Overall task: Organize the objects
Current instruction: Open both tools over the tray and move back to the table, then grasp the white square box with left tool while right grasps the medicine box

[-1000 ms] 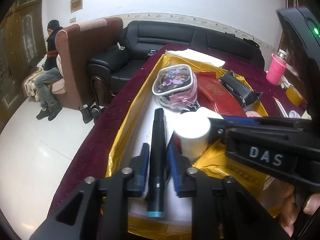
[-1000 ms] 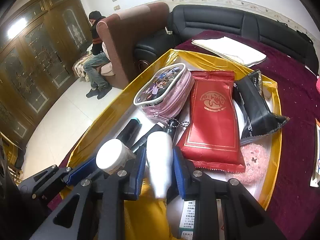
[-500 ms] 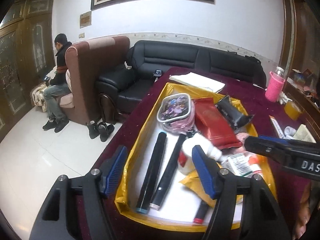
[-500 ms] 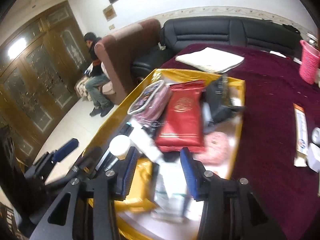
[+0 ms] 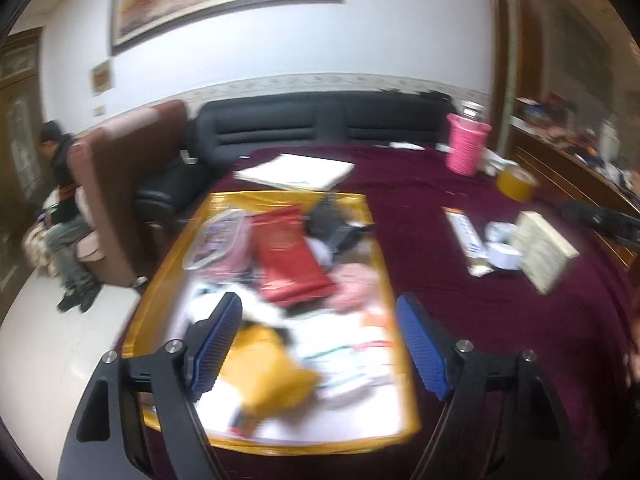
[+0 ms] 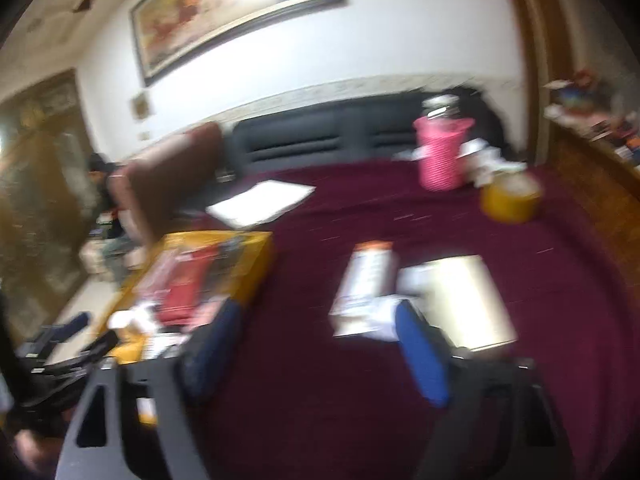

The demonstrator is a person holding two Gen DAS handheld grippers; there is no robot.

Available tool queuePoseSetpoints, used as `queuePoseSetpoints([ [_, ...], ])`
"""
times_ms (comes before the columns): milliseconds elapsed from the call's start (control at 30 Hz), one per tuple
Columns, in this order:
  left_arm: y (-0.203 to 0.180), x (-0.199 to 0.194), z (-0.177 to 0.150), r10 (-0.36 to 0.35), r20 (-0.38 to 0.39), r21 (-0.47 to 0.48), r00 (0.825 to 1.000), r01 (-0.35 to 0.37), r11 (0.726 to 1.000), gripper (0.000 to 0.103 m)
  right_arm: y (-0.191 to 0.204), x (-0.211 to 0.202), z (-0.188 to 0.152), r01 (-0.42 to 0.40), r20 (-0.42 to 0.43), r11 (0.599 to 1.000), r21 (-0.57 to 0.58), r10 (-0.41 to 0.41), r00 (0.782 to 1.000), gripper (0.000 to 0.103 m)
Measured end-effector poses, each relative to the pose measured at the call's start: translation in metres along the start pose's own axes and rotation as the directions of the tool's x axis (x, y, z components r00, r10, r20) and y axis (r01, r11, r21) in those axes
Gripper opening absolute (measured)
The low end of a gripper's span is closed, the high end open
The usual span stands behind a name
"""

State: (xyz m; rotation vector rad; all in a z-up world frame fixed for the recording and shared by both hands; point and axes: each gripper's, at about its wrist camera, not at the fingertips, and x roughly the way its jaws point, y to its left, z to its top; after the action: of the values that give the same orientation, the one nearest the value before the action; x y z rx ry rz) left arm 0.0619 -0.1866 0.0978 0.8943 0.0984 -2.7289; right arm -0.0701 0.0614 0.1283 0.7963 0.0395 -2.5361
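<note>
Left wrist view: left gripper point(image 5: 320, 344) has its blue-padded fingers point(image 5: 214, 346) spread wide apart, nothing between them, held above the near half of the gold-rimmed tray point(image 5: 394, 280). Tray sits on a maroon tablecloth point(image 5: 420, 192). Frame is motion-blurred, so near-end contents are hard to name. Readable in the tray: red packet point(image 5: 288, 256) at centre, clear pouch with printed lid point(image 5: 216, 238) touching its left side, black packet point(image 5: 334, 220) at the far right corner, pink item point(image 5: 354, 288) by the right rim, yellow packet point(image 5: 264, 368) near the left finger. Right of the tray, apart from it on the cloth: long printed box point(image 5: 466, 236), white roll point(image 5: 504, 254), pale book-like block point(image 5: 544, 246). Farther back: white paper stack point(image 5: 296, 170), pink cup point(image 5: 466, 146), yellow tape roll point(image 5: 516, 182).

Right wrist view: heavier blur. Right gripper point(image 6: 320, 348) also has its fingers point(image 6: 422, 354) wide apart and empty, over bare maroon cloth, to the right of the tray point(image 6: 260, 256). Long printed box point(image 6: 366, 284) and pale block point(image 6: 476, 300) lie just beyond the right finger. Red packet point(image 6: 184, 284) visible in the tray. Left gripper point(image 6: 60, 344) shows at the left edge by the tray's near end. Pink cup point(image 6: 442, 154) and yellow tape roll point(image 6: 510, 196) at the far side.
</note>
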Motion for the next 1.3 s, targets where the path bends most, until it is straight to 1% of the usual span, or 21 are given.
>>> queuePoseSetpoints([
  [67,-0.020,0.005,0.002,-0.047,-0.024,0.024,0.999,0.048,0.999,0.079,-0.018,0.002,0.001,0.078,-0.018,0.997,-0.018,-0.078,0.997,0.089],
  [133,-0.036,0.010,0.002,-0.081,-0.051,0.041,0.995,0.083,0.996,0.079,-0.037,0.010,-0.002,0.107,-0.048,0.994,-0.012,-0.107,0.993,0.089],
  [200,-0.055,0.017,0.002,-0.118,-0.080,0.056,0.990,0.123,0.991,0.079,-0.052,0.019,-0.006,0.118,-0.076,0.993,0.011,-0.117,0.990,0.089],
  [333,-0.085,0.030,0.005,-0.150,-0.124,0.093,0.981,0.162,0.982,0.079,-0.072,0.043,-0.015,0.132,-0.130,0.990,0.039,-0.126,0.984,0.089],
  [400,-0.099,0.038,0.010,-0.169,-0.145,0.108,0.975,0.185,0.977,0.079,-0.079,0.056,-0.019,0.093,-0.137,0.994,0.062,-0.084,0.987,0.089],
  [433,-0.104,0.042,0.012,-0.179,-0.153,0.109,0.972,0.196,0.974,0.079,-0.084,0.062,-0.023,0.073,-0.138,0.995,0.073,-0.063,0.988,0.086],
  [467,-0.112,0.049,0.017,-0.193,-0.164,0.111,0.967,0.212,0.971,0.079,-0.087,0.070,-0.026,0.058,-0.154,0.995,0.084,-0.045,0.987,0.070],
  [500,-0.118,0.054,0.020,-0.202,-0.176,0.115,0.963,0.224,0.968,0.079,-0.092,0.081,-0.030,0.048,-0.189,0.994,0.101,-0.028,0.982,0.046],
  [533,-0.124,0.059,0.023,-0.213,-0.186,0.121,0.959,0.238,0.964,0.080,-0.098,0.085,-0.034,0.040,-0.202,0.991,0.130,-0.013,0.979,0.045],
  [600,-0.141,0.071,0.030,-0.239,-0.191,0.145,0.952,0.268,0.952,0.080,-0.109,0.075,-0.033,0.029,-0.178,0.985,0.170,0.002,0.984,0.045],
  [667,-0.159,0.085,0.036,-0.236,-0.205,0.189,0.950,0.275,0.943,0.083,-0.117,0.060,-0.031,0.047,-0.127,0.980,0.196,-0.022,0.992,0.045],
  [733,-0.172,0.099,0.039,-0.222,-0.221,0.200,0.950,0.266,0.943,0.083,-0.126,0.049,-0.031,0.044,-0.087,0.971,0.235,-0.024,0.996,0.045],
  [800,-0.190,0.117,0.040,-0.231,-0.268,0.189,0.935,0.287,0.939,0.083,-0.133,0.044,-0.031,0.015,-0.071,0.960,0.278,0.005,0.997,0.045],
  [833,-0.196,0.122,0.040,-0.233,-0.273,0.184,0.933,0.289,0.939,0.083,-0.134,0.043,-0.031,0.007,-0.069,0.957,0.289,0.013,0.998,0.045],
  [1033,-0.233,0.157,0.031,-0.098,-0.298,0.248,0.950,0.176,0.953,0.083,-0.143,0.036,-0.029,-0.021,-0.049,0.941,0.339,0.040,0.998,0.046],
  [1100,-0.236,0.168,0.031,-0.087,-0.304,0.242,0.949,0.165,0.956,0.077,-0.143,0.035,-0.027,-0.027,-0.042,0.940,0.340,0.044,0.998,0.046],
  [1133,-0.236,0.173,0.032,-0.085,-0.306,0.236,0.948,0.162,0.958,0.067,-0.144,0.034,-0.027,-0.031,-0.038,0.940,0.341,0.047,0.998,0.046],
  [1167,-0.236,0.176,0.033,-0.066,-0.293,0.243,0.954,0.141,0.960,0.052,-0.143,0.033,-0.027,-0.035,-0.036,0.940,0.340,0.050,0.998,0.046],
  [1200,-0.234,0.179,0.034,-0.049,-0.269,0.252,0.962,0.119,0.960,0.048,-0.143,0.033,-0.026,-0.037,-0.034,0.940,0.339,0.051,0.998,0.046],
  [1233,-0.232,0.180,0.034,-0.046,-0.261,0.251,0.964,0.114,0.961,0.041,-0.142,0.032,-0.026,-0.037,-0.033,0.941,0.337,0.051,0.998,0.046],
  [1300,-0.225,0.178,0.034,-0.069,-0.247,0.229,0.967,0.127,0.965,0.039,-0.141,0.033,-0.026,-0.039,-0.035,0.942,0.333,0.054,0.998,0.046],
])
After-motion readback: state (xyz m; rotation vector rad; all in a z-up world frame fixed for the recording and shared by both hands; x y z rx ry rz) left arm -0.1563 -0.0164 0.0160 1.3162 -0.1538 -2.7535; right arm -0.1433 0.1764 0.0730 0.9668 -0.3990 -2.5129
